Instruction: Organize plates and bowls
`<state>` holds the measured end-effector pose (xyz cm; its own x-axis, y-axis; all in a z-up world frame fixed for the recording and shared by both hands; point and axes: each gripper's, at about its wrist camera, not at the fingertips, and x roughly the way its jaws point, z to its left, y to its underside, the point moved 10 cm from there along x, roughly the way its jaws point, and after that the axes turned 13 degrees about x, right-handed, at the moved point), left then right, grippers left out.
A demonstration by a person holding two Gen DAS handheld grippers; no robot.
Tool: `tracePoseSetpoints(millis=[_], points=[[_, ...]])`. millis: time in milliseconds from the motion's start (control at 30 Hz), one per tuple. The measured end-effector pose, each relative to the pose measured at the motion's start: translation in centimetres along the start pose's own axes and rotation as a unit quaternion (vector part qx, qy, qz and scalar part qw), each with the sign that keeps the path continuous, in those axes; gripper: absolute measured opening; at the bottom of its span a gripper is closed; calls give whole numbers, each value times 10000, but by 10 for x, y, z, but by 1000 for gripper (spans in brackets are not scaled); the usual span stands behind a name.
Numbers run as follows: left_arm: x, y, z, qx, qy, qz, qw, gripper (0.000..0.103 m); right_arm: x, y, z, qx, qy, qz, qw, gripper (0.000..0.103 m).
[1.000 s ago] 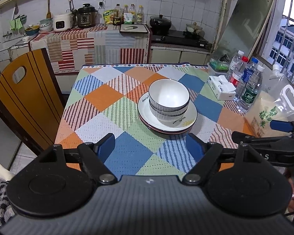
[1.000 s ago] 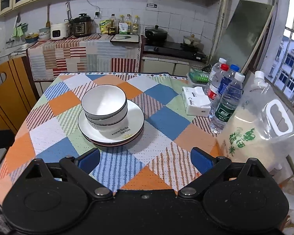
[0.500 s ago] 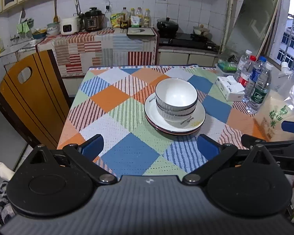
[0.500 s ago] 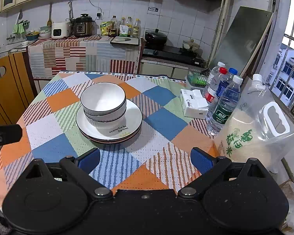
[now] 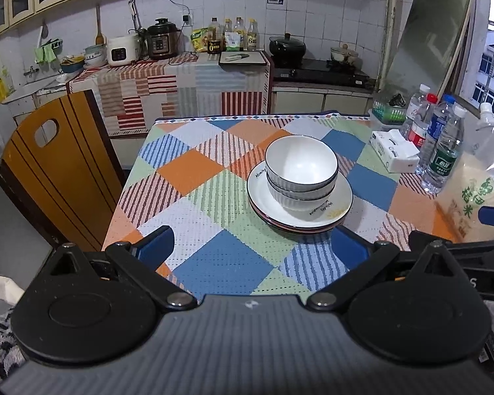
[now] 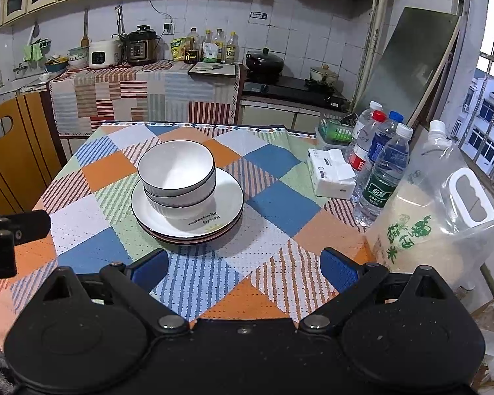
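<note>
Bowls [image 5: 301,168] sit nested, two of them, dead centre of both views, stacked on a pile of plates [image 5: 342,197] on the checked tabletop [image 5: 194,171]. In the right wrist view the same stack sits a touch left of centre, bowls [image 6: 176,172] on top and plates [image 6: 227,197] beneath, with a darker rim peeking out under the white top plate.

Your left gripper [image 5: 252,247] hangs low in the frame with its jaws spread wide and nothing between them; the blue pads sit well short of the stack. Your right gripper [image 6: 243,268] is the same story: jaws spread, empty, held back at the near edge of the tabletop. You can see each tool poking into the other's view at the frame edge.

By the look of it, the stacking is already done, so you're either finishing up or about to shift the whole pile. If a move is coming, it calls for care: the bowls are only resting on the plates, so a grab on the plate rim alone could let them slide. Both grippers would probably serve better than one.

Mind the right side of the frame, where a tissue pack [image 6: 332,172], water bottles [image 6: 383,174] and a big rice bag [image 6: 441,217] crowd that edge. Free cloth lies to the left, near the wooden chair [image 5: 56,168].
</note>
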<state>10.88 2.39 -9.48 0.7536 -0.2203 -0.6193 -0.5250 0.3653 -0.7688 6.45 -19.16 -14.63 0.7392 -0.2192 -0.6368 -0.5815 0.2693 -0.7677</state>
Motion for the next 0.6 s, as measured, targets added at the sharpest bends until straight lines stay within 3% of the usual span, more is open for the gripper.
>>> tracePoseSetpoints(millis=[600], points=[[-3,3,-3,90,-14,26,10000,103,7,3,0,-10,-5,109,9999,100]])
